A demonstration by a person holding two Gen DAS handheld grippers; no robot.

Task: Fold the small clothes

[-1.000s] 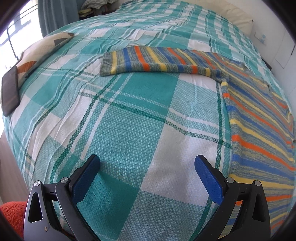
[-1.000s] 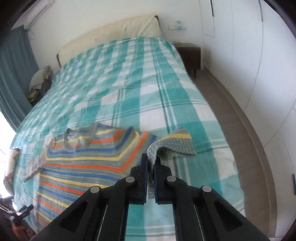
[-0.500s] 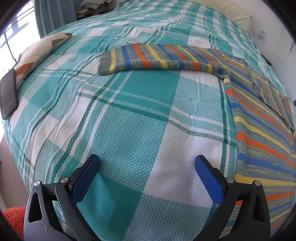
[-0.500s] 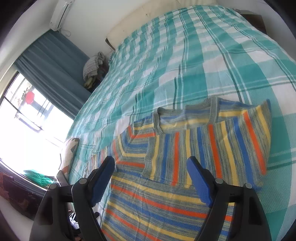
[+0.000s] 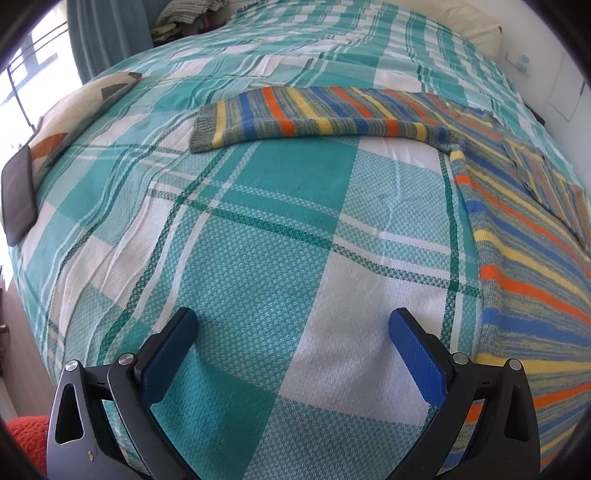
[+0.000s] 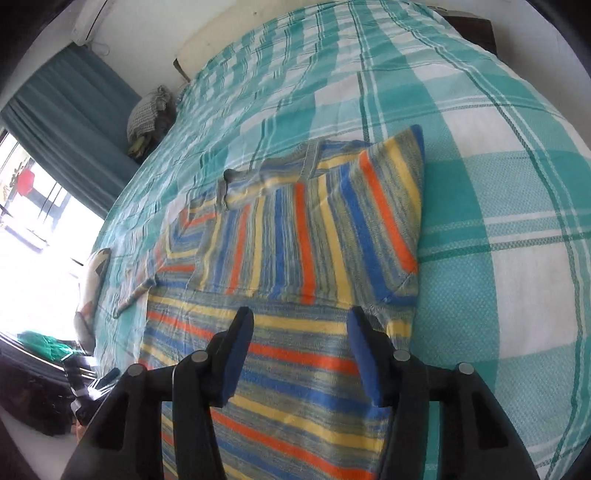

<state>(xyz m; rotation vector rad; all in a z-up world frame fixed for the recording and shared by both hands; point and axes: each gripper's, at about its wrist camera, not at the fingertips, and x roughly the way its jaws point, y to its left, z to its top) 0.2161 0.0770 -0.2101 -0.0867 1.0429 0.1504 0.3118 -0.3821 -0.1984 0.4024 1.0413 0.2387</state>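
Note:
A striped knit sweater (image 6: pixel 295 258) in blue, orange, yellow and grey lies flat on the teal plaid bedspread (image 6: pixel 498 206). Its right sleeve (image 6: pixel 314 236) is folded across the chest. Its left sleeve (image 5: pixel 317 114) stretches out flat to the left, and the body (image 5: pixel 524 266) fills the right edge of the left wrist view. My right gripper (image 6: pixel 301 325) is open and empty, just above the sweater's body below the folded sleeve. My left gripper (image 5: pixel 293 325) is open and empty over bare bedspread (image 5: pixel 280 229), left of the body and short of the sleeve.
A dark phone (image 5: pixel 18 192) and a patterned cushion (image 5: pixel 85 107) lie at the bed's left edge. A pile of clothes (image 6: pixel 147 114) sits by the teal curtain (image 6: pixel 74 110). A pillow (image 5: pixel 472 22) lies at the headboard. An orange fuzzy item (image 5: pixel 26 439) is at lower left.
My right gripper let go of the right sleeve after laying it across the chest, opened, and moved down over the sweater's body. My left gripper edged slightly closer to the outstretched sleeve.

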